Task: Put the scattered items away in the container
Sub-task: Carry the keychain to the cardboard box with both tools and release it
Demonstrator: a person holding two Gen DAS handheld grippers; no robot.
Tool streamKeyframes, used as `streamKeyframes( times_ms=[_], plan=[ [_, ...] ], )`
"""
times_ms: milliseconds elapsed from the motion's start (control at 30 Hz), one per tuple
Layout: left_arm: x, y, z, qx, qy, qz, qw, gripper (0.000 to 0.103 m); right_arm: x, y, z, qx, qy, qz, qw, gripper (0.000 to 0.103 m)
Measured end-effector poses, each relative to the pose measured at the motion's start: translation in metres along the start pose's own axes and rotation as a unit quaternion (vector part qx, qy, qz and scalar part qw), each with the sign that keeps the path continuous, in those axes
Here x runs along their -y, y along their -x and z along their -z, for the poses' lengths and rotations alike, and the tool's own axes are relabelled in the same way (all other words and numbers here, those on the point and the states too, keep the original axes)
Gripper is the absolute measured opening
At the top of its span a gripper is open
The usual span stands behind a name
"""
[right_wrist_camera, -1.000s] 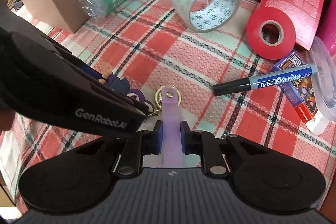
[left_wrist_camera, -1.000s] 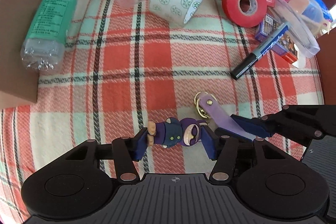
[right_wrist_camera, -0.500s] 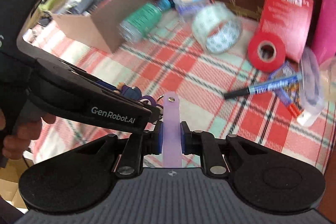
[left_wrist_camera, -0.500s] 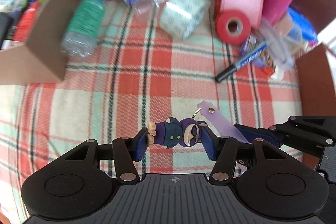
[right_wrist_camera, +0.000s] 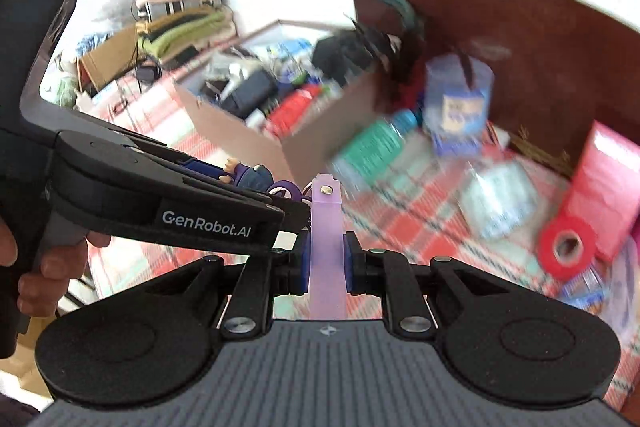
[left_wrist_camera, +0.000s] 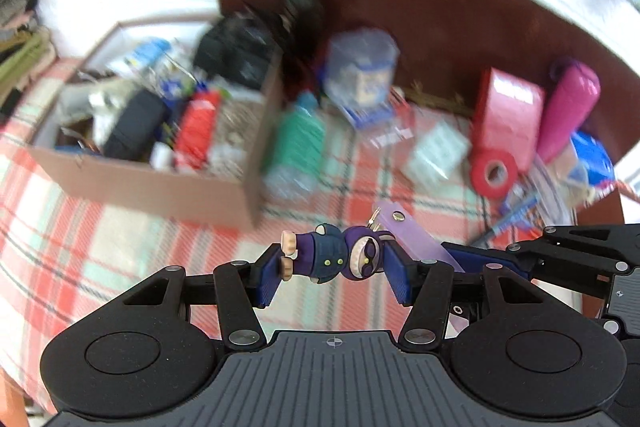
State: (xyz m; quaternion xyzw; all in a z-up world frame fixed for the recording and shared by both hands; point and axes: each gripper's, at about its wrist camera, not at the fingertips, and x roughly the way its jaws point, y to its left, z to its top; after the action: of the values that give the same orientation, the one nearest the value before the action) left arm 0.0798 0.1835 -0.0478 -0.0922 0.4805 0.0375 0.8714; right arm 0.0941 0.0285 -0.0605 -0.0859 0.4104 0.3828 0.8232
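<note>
Keychain held by both my claws, up off the plaid cloth (left_wrist_camera: 120, 267). My left gripper (left_wrist_camera: 332, 267) pinches the purple figurine (left_wrist_camera: 332, 259) sideways, pads at feet and head. My right gripper (right_wrist_camera: 326, 259) is clamped narrow on the lilac strap (right_wrist_camera: 326, 227), strap pointing forward. Cardboard box (left_wrist_camera: 160, 187), already full of clutter, sits ahead to the left. Green bottle (left_wrist_camera: 298, 147) lies just beside its wall; red tape roll (left_wrist_camera: 494, 173) well right. Background blurred.

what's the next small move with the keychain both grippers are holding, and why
Probably carry it across to above the open cardboard box. The left gripper clamps the figure, the right gripper pinches the purple strap, and the keychain hangs over the plaid cloth, not the box.
</note>
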Motion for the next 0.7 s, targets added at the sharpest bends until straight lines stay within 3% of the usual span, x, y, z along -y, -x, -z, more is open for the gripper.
streamKeyframes(
  times_ms=[300, 567, 600, 633, 700],
  plan=[
    [-0.095, -0.02, -0.078, 0.017, -0.028, 0.016, 0.9993, 0.055, -0.033, -0.069, -0.086, 0.031, -0.037, 0.027, 0.998, 0.019],
    [-0.133, -0.064, -0.122, 0.01, -0.044, 0.021, 0.9987, 0.058, -0.041, -0.131, -0.129, 0.023, -0.056, 0.059, 0.996, 0.019],
    [-0.136, -0.072, -0.122, 0.002, -0.047, 0.017, 0.9987, 0.069, -0.041, -0.14, -0.131, 0.019, -0.053, 0.063, 0.996, 0.021],
    [-0.137, -0.08, -0.121, -0.008, -0.053, 0.007, 0.9985, 0.072, -0.041, -0.149, -0.132, 0.012, -0.051, 0.066, 0.996, 0.024],
    [-0.141, -0.094, -0.117, -0.026, -0.064, -0.012, 0.9975, 0.089, -0.041, -0.169, -0.129, -0.033, -0.043, 0.072, 0.996, 0.054]
  ],
)
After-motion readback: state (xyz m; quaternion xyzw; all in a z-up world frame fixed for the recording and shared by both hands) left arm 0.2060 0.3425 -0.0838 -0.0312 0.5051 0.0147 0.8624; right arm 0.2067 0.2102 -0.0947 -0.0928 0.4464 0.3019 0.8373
